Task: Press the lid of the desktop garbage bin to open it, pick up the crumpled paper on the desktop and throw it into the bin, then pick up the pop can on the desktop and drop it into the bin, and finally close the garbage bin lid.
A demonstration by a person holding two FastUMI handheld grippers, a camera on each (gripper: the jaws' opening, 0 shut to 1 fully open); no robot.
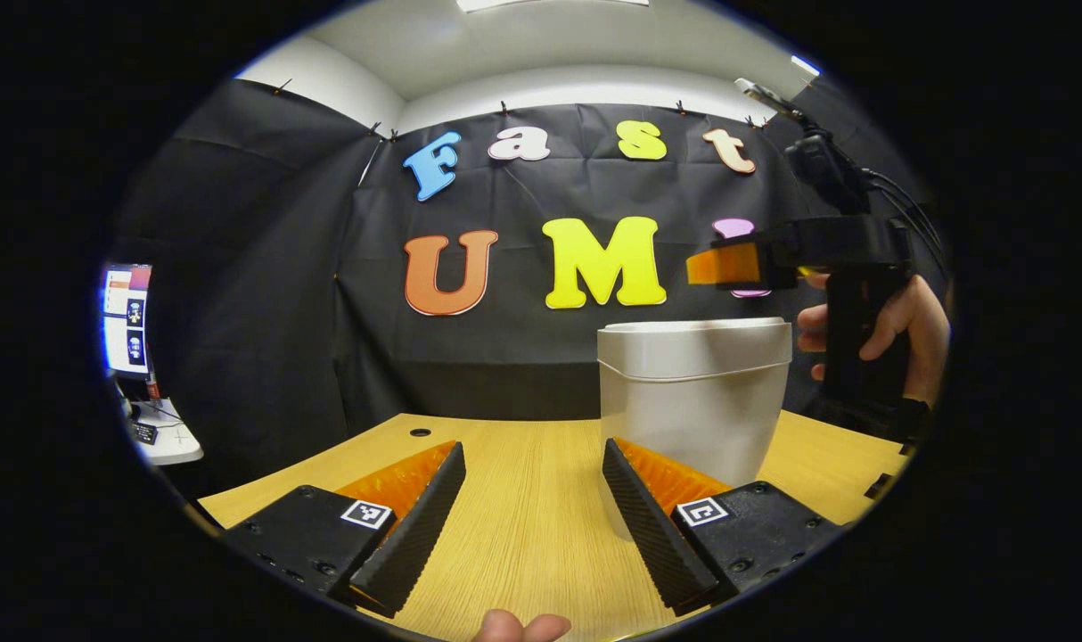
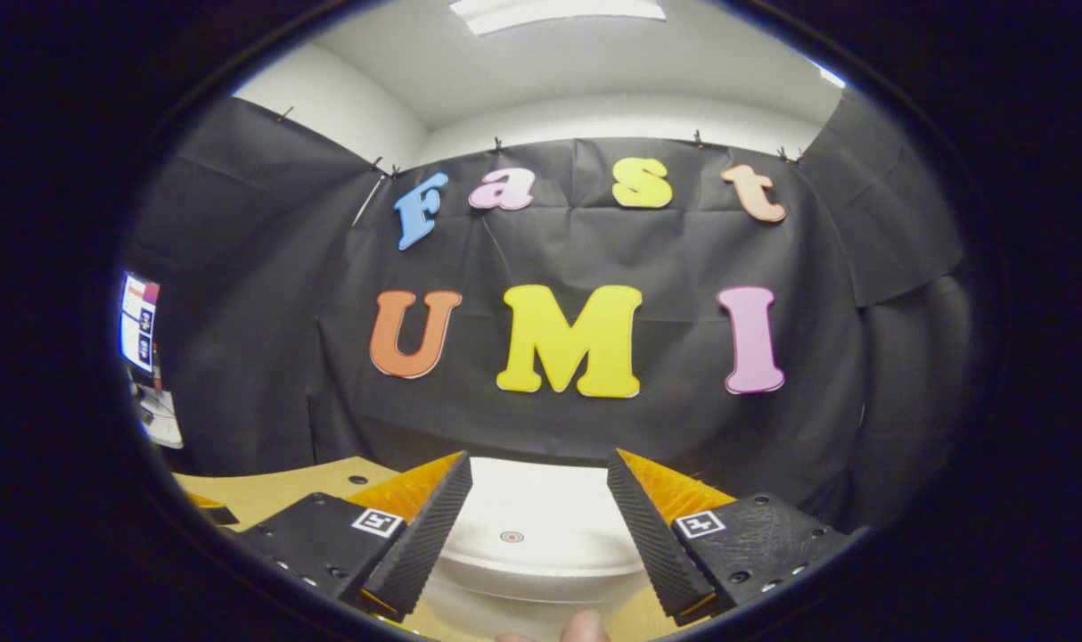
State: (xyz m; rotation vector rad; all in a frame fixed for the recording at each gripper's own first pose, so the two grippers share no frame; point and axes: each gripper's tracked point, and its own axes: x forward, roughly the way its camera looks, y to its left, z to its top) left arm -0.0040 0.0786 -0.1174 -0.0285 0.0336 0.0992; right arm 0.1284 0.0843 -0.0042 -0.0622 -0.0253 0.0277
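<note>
A white desktop garbage bin (image 1: 692,392) stands on the wooden table (image 1: 523,517) with its lid (image 1: 694,326) down. My left gripper (image 1: 532,448) hovers low over the table, open and holding nothing, and the bin is just ahead of its right finger. A hand (image 1: 906,325) holds my right gripper (image 1: 724,266) a little above the bin's right side. In the right gripper view the lid (image 2: 532,526), with a small round mark at its middle, lies just below my right gripper (image 2: 539,457). That gripper is open and its fingers are apart from the lid.
The table has a small round hole (image 1: 421,432) near its back left. A monitor (image 1: 127,316) and a white side desk (image 1: 171,437) stand beyond the table's left edge. Black cloth walls close the back and sides.
</note>
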